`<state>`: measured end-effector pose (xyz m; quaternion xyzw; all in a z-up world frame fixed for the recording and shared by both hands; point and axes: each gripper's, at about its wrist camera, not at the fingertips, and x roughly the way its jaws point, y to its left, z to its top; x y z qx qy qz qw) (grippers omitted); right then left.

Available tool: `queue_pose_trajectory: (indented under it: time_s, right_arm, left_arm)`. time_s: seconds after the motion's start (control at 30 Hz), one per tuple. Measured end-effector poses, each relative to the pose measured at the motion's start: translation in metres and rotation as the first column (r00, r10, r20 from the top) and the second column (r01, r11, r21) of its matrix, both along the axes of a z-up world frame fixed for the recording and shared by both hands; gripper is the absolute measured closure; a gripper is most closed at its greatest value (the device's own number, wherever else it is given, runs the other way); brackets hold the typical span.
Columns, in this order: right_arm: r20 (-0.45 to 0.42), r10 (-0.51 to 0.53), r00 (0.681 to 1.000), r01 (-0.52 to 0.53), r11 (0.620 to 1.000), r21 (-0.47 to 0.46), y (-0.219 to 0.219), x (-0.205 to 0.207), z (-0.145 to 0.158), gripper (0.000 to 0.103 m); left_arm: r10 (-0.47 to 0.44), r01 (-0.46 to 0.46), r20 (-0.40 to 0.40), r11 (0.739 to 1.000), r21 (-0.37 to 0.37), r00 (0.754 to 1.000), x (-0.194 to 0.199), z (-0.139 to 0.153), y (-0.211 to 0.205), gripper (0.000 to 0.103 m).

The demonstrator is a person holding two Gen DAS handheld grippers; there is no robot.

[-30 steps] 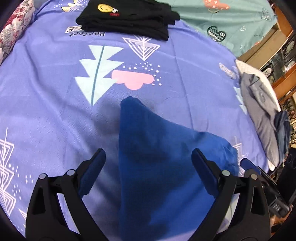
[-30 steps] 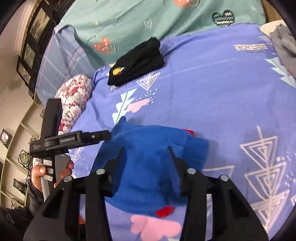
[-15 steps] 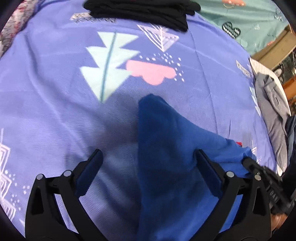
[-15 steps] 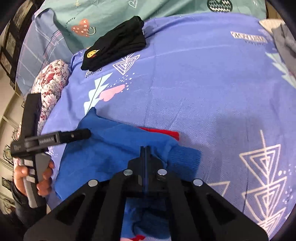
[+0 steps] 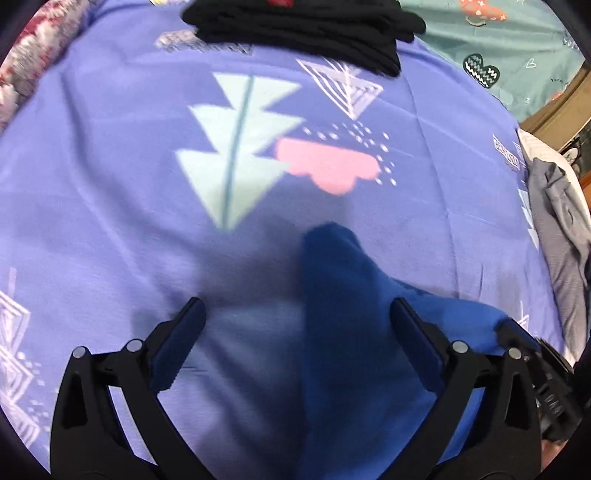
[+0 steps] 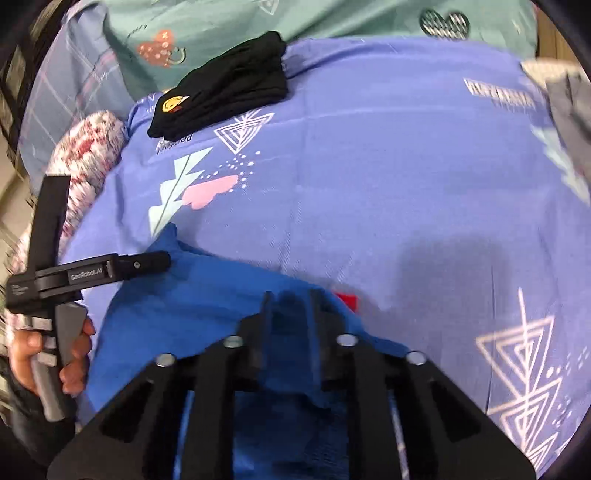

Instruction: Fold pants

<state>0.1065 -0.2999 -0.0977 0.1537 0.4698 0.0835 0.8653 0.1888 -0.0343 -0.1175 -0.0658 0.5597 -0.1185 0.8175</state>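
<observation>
On the bed, seen from the left wrist, the blue pants [image 5: 354, 332] lie bunched on the purple bedsheet [image 5: 110, 184], their pointed fold reaching up toward the sheet's pink cloud print. The left hand-held gripper [image 5: 295, 332] hangs over the pants with its jaws spread wide, one finger over bare sheet, the other over blue cloth, and neither pad presses anything. Beyond the pants, a folded black garment [image 5: 303, 26] rests at the far edge of the sheet; grey clothing [image 5: 561, 229] lies well off to the pants' right.

From the right wrist, the right hand-held gripper [image 6: 290, 306] has just been closing, and its nearly shut jaws pinch a fold of the pants [image 6: 207, 295]. Beside the pants' left edge, a person's hand [image 6: 40, 354] holds the left hand-held gripper [image 6: 110, 269].
</observation>
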Motion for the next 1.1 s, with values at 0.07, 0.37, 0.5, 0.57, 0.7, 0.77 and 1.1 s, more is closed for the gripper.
queue_pose_trajectory:
  time_s: [0.07, 0.37, 0.5, 0.57, 0.7, 0.77, 1.1]
  right_arm:
    - [0.015, -0.015, 1.000, 0.015, 1.000, 0.026, -0.006, -0.012, 0.007, 0.087]
    - [0.090, 0.254, 0.963, -0.261, 0.962, 0.075, 0.047, -0.090, 0.028, 0.059]
    - [0.027, 0.260, 0.965, -0.259, 0.966, -0.007, 0.048, -0.102, 0.011, 0.058]
    - [0.030, 0.248, 0.968, -0.248, 0.968, 0.023, 0.037, -0.106, 0.011, 0.060]
    - [0.027, 0.223, 0.974, -0.223, 0.975, 0.015, 0.028, -0.113, 0.018, 0.059]
    - [0.033, 0.218, 0.975, -0.219, 0.975, 0.034, 0.027, -0.114, 0.020, 0.056]
    - [0.062, 0.210, 0.976, -0.215, 0.971, 0.104, 0.047, -0.098, 0.015, 0.054]
  left_arm:
    - [0.020, -0.020, 0.018, 1.000, 0.010, 1.000, -0.007, 0.008, 0.006, 0.003]
    - [-0.166, 0.166, 0.072, 0.986, 0.010, 0.983, -0.094, 0.031, 0.000, 0.003]
    - [-0.158, 0.158, 0.000, 0.987, 0.010, 0.988, -0.101, 0.004, 0.008, 0.002]
    - [-0.127, 0.126, -0.028, 0.991, -0.044, 0.991, -0.100, 0.000, 0.022, 0.002]
    - [-0.109, 0.106, -0.041, 0.992, -0.072, 0.993, -0.102, 0.005, 0.038, 0.002]
    - [-0.103, 0.102, -0.025, 0.993, -0.053, 0.994, -0.104, 0.009, 0.037, 0.002]
    - [-0.149, 0.149, -0.017, 0.989, -0.007, 0.989, -0.108, 0.004, 0.015, 0.002]
